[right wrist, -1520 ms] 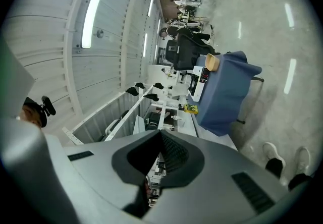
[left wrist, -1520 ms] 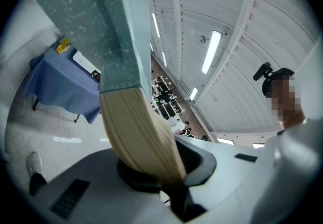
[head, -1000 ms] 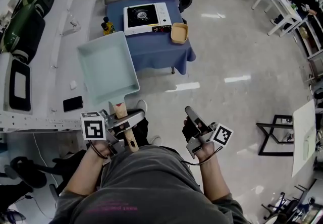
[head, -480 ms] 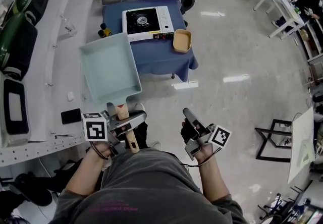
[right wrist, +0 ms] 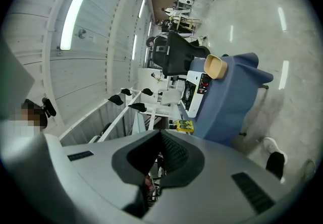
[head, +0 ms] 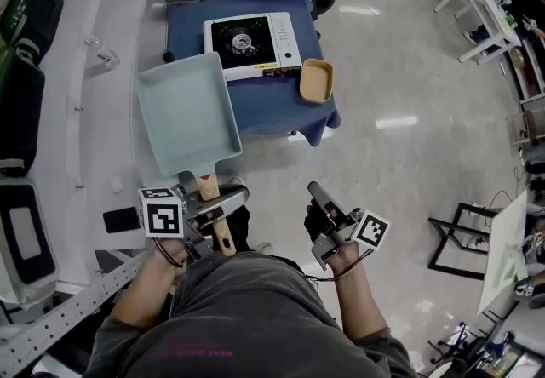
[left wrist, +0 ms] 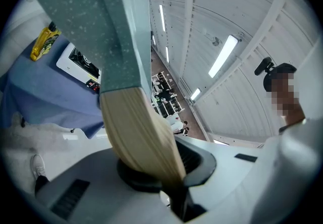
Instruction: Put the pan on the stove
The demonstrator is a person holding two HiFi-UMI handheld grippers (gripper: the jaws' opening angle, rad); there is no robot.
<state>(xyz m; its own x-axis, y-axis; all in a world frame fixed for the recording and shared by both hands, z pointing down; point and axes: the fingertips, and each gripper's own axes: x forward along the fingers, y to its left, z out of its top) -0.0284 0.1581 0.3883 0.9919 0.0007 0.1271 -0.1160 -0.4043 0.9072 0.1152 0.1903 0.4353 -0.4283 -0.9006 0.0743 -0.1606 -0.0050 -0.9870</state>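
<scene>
While the left gripper (head: pixel 213 197) has its jaws closed narrow on the wooden handle (head: pixel 204 186), the pan (head: pixel 186 117) is carried in the air ahead of the person, not on the stove (head: pixel 251 44)

- Pan: pale teal, rectangular, empty, open side up in head view. Its far corner reaches the near left edge of the blue-clothed table (head: pixel 285 112) in the picture; whether it is over the table or short of it, cannot tell
- Left gripper view: handle (left wrist: pixel 141 132) runs down between the 2 dark pads, pinched at the throat of the left gripper (left wrist: pixel 166 167); pan's speckled underside (left wrist: pixel 96 21) fills the upper left
- Stove: white, 1 black burner, on the table top, nothing on the burner
- Tan dish (head: pixel 316 81) at the table's right corner, just beside the stove
- Right gripper (head: pixel 319 193): held off to the right, well apart from the pan. In right gripper view the right gripper (right wrist: pixel 160 140) has its jaws together, nothing between them; stove (right wrist: pixel 194 92) and dish (right wrist: pixel 216 66) show beyond
- Black phone (head: pixel 121 219) lies on the white bench at left
</scene>
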